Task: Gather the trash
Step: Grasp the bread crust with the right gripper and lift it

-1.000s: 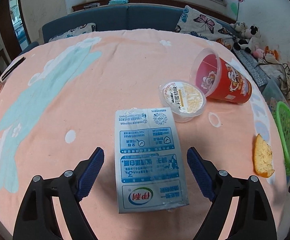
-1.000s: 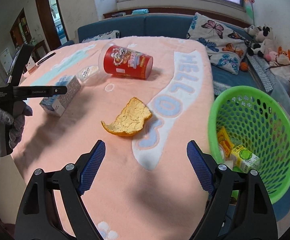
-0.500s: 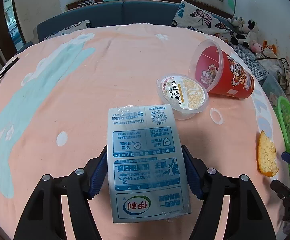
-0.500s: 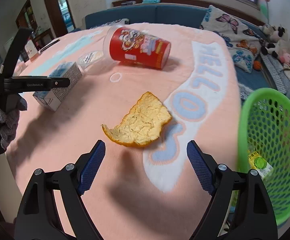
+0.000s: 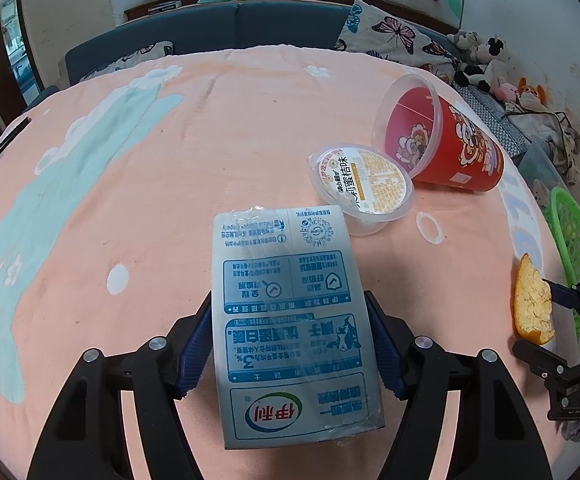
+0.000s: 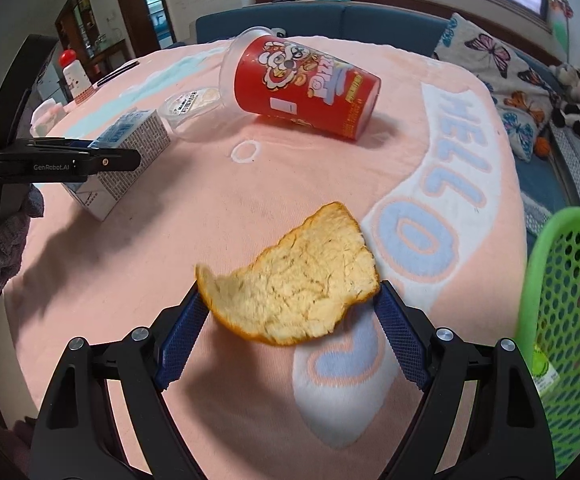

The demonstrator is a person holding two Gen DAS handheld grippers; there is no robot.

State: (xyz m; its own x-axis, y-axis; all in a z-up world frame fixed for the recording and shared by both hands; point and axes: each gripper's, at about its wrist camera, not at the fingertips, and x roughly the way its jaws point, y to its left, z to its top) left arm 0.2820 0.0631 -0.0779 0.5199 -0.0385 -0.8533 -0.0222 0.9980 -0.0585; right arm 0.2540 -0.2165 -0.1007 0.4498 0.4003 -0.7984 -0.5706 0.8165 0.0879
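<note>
My left gripper (image 5: 290, 344) is shut on a silver-blue milk carton (image 5: 290, 320) lying on the pink tablecloth; the carton also shows in the right wrist view (image 6: 125, 152). My right gripper (image 6: 290, 320) is shut on an orange peel (image 6: 294, 284), its blue pads touching both edges; the peel also shows in the left wrist view (image 5: 532, 304). A red snack cup (image 5: 446, 140) lies on its side, with a clear jelly cup (image 5: 362, 188) next to it. The green basket (image 6: 566, 320) stands at the right table edge with wrappers inside.
The round table (image 5: 169, 160) wears a pink cloth with a blue "HELLO" print (image 6: 442, 208). A blue sofa (image 5: 209, 32) with butterfly pillows and plush toys (image 5: 486, 60) lies behind. A white bottle with a red cap (image 6: 71, 72) stands far left.
My left gripper closed onto the milk carton. My right gripper moved forward to the orange peel and closed on it; the basket slid to the right of the view.
</note>
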